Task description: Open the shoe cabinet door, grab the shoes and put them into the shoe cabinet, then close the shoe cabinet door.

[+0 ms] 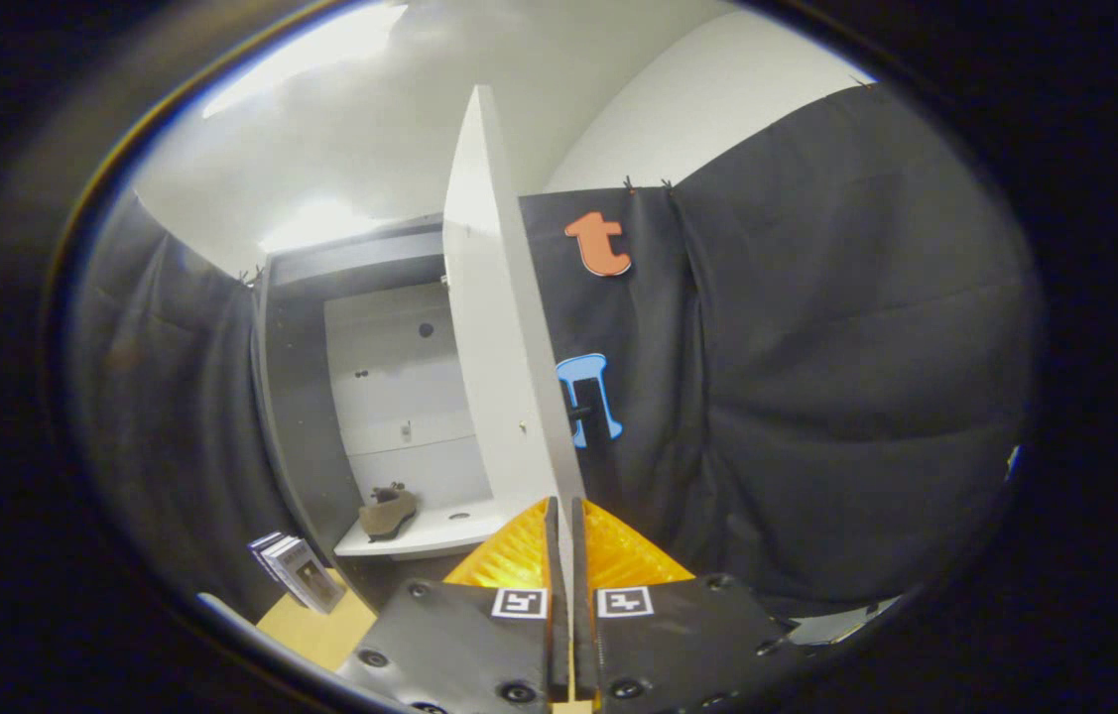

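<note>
Gripping the free edge of the open cabinet door (499, 327), the gripper (564, 516) had its two fingers pressed on either face of the thin white panel, clenched on it with almost no gap between them. Door: white, standing upright, seen edge-on, its long axis running straight up from between the fingers; swung well out from the shoe cabinet (400, 397), which lay beyond the fingers and to their left. Cabinet: dark outer frame, pale inner back wall, pale bottom shelf (430, 534). Shoe (387, 513): one brown shoe, already resting on that shelf toward its left side, well apart from the fingers; whether a second shoe sat with it could not be told. Small box (296, 570): standing on the wooden floor (315, 630) just outside the cabinet's lower left corner. Stage, by judgement: loading done, closing in hand. The relation that governed the coming move: the cabinet opening lay left of the held panel, so the door needed to swing leftward about its hinge side to shut.
</note>
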{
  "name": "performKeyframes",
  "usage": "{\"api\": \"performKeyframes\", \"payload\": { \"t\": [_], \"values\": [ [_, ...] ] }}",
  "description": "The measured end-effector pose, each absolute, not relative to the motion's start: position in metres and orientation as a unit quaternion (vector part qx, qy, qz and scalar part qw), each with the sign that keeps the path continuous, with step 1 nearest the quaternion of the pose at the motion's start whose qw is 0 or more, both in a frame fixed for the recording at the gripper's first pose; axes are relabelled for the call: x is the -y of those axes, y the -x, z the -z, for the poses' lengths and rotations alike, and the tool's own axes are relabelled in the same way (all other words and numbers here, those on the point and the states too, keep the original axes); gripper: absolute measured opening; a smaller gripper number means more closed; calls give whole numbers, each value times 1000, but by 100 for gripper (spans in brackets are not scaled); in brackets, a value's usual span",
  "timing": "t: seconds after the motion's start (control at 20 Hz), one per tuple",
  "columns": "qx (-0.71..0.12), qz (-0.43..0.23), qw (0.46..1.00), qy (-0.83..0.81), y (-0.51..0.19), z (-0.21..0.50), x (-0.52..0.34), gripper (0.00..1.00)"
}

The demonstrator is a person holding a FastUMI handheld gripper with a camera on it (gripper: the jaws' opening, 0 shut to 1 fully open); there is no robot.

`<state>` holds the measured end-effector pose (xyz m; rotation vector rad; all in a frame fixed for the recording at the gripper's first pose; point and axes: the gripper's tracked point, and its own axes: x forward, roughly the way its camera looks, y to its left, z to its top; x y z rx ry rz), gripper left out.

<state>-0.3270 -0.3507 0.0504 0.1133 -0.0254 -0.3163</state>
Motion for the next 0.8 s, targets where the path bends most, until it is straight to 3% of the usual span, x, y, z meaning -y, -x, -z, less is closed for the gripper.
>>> {"api": "performKeyframes", "payload": {
  "t": [0.8],
  "values": [
    [-20, 74, 997, -20, 297, -25, 271, 4]
  ]
}}
